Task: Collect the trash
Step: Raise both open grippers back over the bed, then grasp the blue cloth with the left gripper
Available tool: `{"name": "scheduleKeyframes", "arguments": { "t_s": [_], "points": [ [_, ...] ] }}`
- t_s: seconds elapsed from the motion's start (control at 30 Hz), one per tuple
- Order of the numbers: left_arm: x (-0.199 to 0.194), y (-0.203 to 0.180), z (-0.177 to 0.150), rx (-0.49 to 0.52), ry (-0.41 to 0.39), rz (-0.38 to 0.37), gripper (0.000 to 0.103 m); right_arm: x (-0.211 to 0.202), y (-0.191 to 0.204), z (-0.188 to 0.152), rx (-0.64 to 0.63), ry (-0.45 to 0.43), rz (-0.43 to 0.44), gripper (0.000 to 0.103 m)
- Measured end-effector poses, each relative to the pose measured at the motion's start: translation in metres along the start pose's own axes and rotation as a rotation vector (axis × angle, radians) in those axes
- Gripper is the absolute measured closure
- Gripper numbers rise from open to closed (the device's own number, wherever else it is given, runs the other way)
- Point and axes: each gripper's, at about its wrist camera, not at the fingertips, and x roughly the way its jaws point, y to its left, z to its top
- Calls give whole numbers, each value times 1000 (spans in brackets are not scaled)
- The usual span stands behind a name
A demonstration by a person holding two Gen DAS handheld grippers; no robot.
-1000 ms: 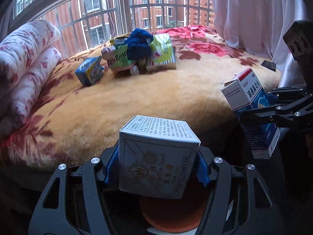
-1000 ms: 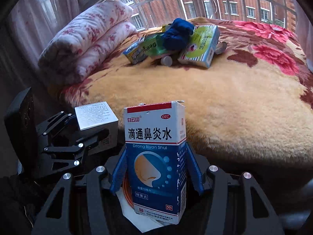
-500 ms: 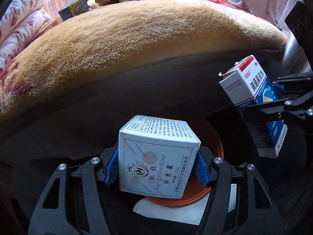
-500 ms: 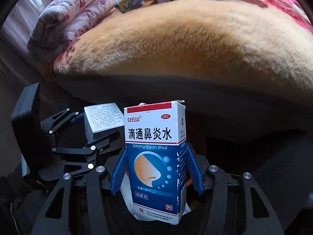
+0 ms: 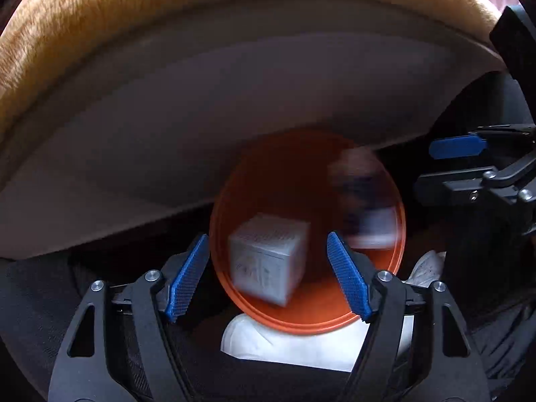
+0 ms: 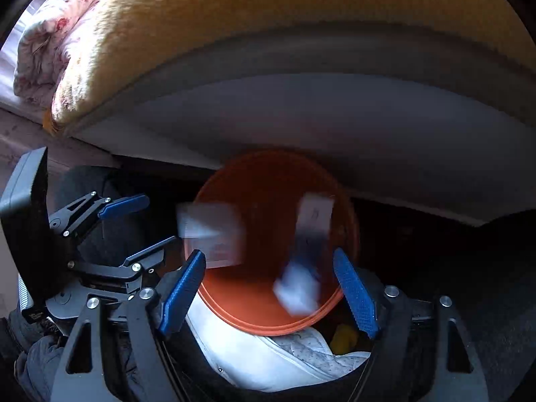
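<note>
Both tongs, L [image 5: 268, 274] & R [image 6: 269, 291], released (boxes blurred) over orange bin [image 5: 400, 231] beside bed [image 5: 167, 107].

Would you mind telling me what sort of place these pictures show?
Most likely a bedroom: a mattress under a plush tan blanket, floral bedding piled at one end, and an orange bin on the floor beside it.

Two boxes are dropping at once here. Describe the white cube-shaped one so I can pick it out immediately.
Start at the bed edge with the tan blanket; below it on the floor sits the round orange bin. The white cube box is over the bin's left half, between the fingers of the open left gripper. It is squat, pale and blurred, unlike the taller blue-and-white box to its right.
</note>
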Motion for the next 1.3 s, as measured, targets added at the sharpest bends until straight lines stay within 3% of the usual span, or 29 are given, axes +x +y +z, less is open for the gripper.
{"name": "scheduleKeyframes", "arguments": {
  "t_s": [0.23, 0.4, 0.5, 0.67, 0.77, 0.87, 1.07, 1.2, 1.3],
  "points": [
    [-12, 12, 3, -28, -28, -24, 32, -23, 1, -2, -10, -23, 6, 26],
    [-56, 21, 4, -16, -141, -32, 32, -58, 9, -13, -85, -58, 5, 26],
    [-93, 23, 10, 8, -241, 14, 23, -84, 22, -10, -136, -110, -9, 26],
    [-156, 34, 41, 8, -420, 37, 20, -134, 25, 11, -164, -257, -22, 26],
    [-186, 36, 77, 7, -508, 75, 17, -155, 23, 36, -161, -353, -56, 26],
    [-209, 34, 118, 18, -558, 65, 12, -179, 17, 66, -152, -424, -83, 26],
    [-221, 25, 229, 90, -550, 107, 11, -192, -4, 133, -115, -465, -96, 26],
    [-193, 17, 292, 124, -452, 128, 11, -186, -18, 174, -81, -452, -81, 26],
    [-161, 9, 309, 129, -362, 136, 11, -178, -24, 185, -80, -444, -72, 26]
  ]
}}
